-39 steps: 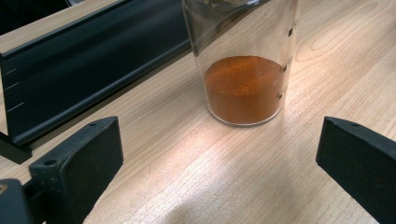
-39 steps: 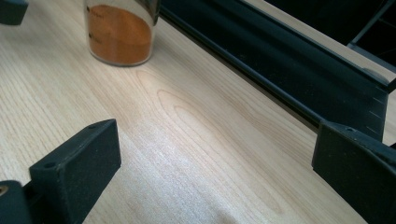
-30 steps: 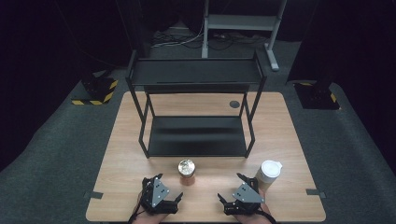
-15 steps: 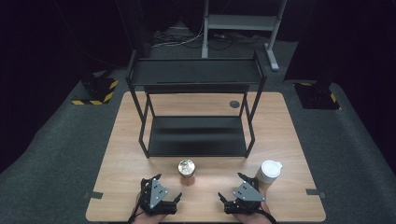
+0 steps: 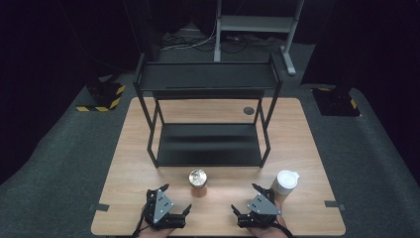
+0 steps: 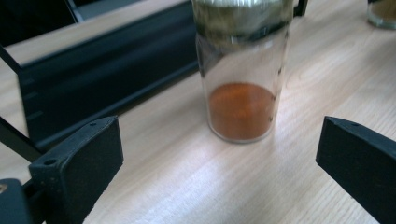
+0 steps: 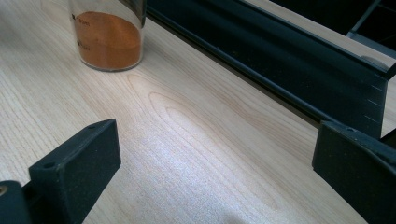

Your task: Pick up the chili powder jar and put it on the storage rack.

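Little has moved since the earlier frame: both tools keep their places at the near edge of the desk (image 5: 124, 163), and the glass jar (image 5: 197, 182) stands where it stood. Taking that jar as the landmark, it sits upright on the desk just in front of the black shelf rack (image 5: 208, 116), near the middle of the rack's lower shelf. It is a clear, straight-walled jar with a shiny metallic lid, and orange-brown powder fills roughly its bottom third; in the left gripper view the jar (image 6: 242, 70) shows faint marks down its side. The left hand-held gripper (image 5: 174, 200) lies near the jar, on the person's side and to the left of it, with jaws spread wide and nothing between them. The right hand-held gripper (image 5: 246, 199) lies on the other side of the jar, likewise with jaws wide apart and empty. A paper cup with a white lid (image 5: 286, 184) stands to the right of the jar, just beside the right tool.
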`<move>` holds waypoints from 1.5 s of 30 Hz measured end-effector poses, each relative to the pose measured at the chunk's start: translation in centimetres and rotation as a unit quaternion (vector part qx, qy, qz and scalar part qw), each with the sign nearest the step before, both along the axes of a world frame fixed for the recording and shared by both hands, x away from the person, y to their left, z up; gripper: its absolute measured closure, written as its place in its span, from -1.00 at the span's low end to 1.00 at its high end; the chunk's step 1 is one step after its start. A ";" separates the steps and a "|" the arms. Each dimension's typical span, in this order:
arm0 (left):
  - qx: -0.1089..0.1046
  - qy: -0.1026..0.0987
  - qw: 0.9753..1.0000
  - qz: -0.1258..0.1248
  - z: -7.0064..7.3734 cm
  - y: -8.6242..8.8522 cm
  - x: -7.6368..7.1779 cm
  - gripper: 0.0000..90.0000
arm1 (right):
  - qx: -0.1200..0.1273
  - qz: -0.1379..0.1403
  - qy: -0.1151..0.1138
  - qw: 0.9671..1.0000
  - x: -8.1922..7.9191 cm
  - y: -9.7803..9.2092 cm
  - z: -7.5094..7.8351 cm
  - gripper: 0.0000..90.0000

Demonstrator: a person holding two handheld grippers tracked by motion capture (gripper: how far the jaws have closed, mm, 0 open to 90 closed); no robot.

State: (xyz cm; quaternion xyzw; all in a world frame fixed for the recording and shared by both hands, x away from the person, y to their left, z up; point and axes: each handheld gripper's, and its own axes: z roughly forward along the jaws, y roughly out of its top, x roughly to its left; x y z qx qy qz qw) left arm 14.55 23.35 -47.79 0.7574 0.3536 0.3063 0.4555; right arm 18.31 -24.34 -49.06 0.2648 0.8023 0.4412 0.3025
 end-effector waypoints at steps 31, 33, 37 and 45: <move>-0.055 -0.057 0.996 -0.038 0.4 -0.3 -0.2 -0.99 | 0.012 -0.002 0.001 1.000 0.0 -0.3 -0.1 -1.00; -0.058 -0.062 0.995 -0.043 0.3 -0.6 0.2 -0.99 | 0.012 0.000 0.000 1.000 0.0 -0.4 -0.2 -1.00; -0.061 -0.061 0.995 -0.046 0.1 -1.1 1.0 -0.99 | 0.014 0.002 -0.001 1.000 0.0 -0.5 -0.2 -1.00; -0.073 -0.059 0.995 -0.043 -0.3 -1.2 2.0 -0.99 | 0.016 0.001 -0.002 1.000 -0.1 -0.5 -0.3 -1.00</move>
